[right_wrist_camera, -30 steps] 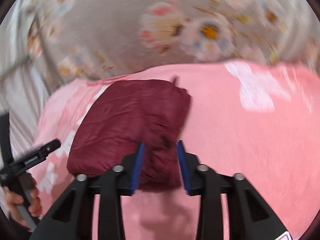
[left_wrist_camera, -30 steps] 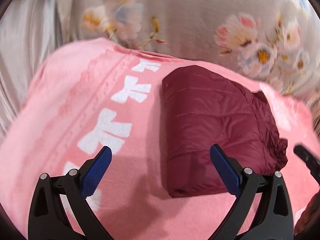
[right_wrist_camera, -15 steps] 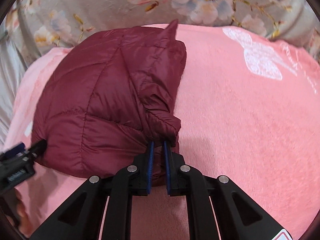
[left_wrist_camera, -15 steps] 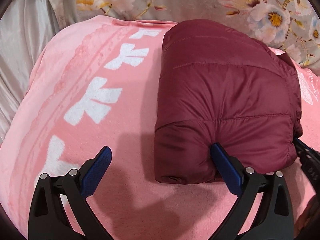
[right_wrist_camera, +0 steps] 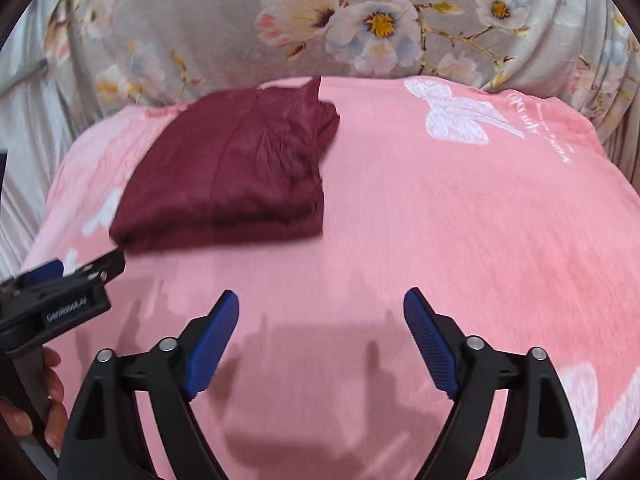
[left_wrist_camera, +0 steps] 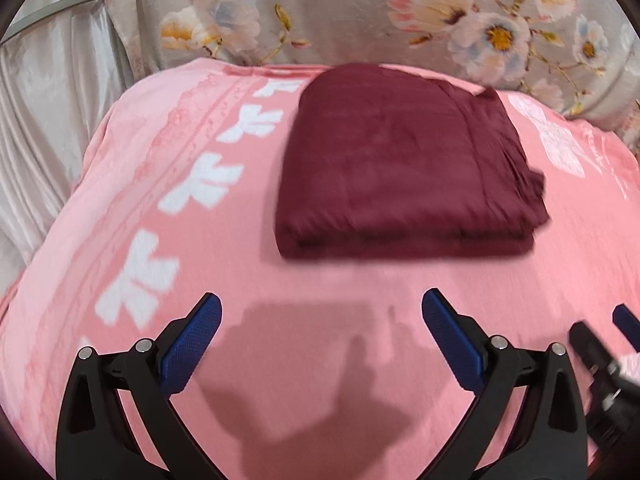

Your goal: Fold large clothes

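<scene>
lying folded in a thick rectangle on the pink blanket, the maroon jacket sits apart from both grippers — left gripper spread wide with nothing between, right gripper opening, also with nothing between.

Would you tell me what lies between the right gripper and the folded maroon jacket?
Only bare pink blanket lies between the opening right gripper and the jacket, per the right wrist view.
</scene>
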Motion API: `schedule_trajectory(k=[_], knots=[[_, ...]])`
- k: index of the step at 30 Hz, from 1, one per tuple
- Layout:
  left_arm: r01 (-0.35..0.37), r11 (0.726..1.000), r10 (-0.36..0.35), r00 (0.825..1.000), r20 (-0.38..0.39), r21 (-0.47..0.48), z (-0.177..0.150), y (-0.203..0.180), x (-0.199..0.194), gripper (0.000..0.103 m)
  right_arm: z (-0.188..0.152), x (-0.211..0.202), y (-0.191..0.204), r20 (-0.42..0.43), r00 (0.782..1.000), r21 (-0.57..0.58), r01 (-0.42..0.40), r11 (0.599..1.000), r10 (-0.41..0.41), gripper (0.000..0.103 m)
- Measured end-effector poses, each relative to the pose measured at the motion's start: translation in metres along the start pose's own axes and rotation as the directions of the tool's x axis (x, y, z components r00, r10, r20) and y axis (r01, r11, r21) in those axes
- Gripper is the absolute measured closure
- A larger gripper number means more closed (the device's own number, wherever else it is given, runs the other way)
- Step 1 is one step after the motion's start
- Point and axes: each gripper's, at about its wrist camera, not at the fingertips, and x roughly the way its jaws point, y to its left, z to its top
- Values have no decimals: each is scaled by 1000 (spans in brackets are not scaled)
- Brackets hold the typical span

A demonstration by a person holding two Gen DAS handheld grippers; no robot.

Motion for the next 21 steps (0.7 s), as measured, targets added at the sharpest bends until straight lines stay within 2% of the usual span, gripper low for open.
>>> schedule_trajectory(k=[2,6,10,15,21], knots=[[20,1000,-21,1000,-19,-7,-19,-8,-2,5,-18,1,0,-37,999,-1,-8,1000,8,19],[0,1000,0,999,-49,-3,-46,-21,-1,5,-37,6,1,-90,996,-5,-17,1000,16,19],[8,999,-11,998,-54,-52,-63,-20,-2,5,-44,1,13,-68,997,-63,18,998,-22,19],[-21,997,18,999,-44,-78,-70,-17,-3,5,-48,0,20,-56,997,-96,47,994,-53,19],[-37,997,35,999,-30,-61,-70,-21,-4,5,-48,3,19,-72,996,-87,49,995,-55,19]])
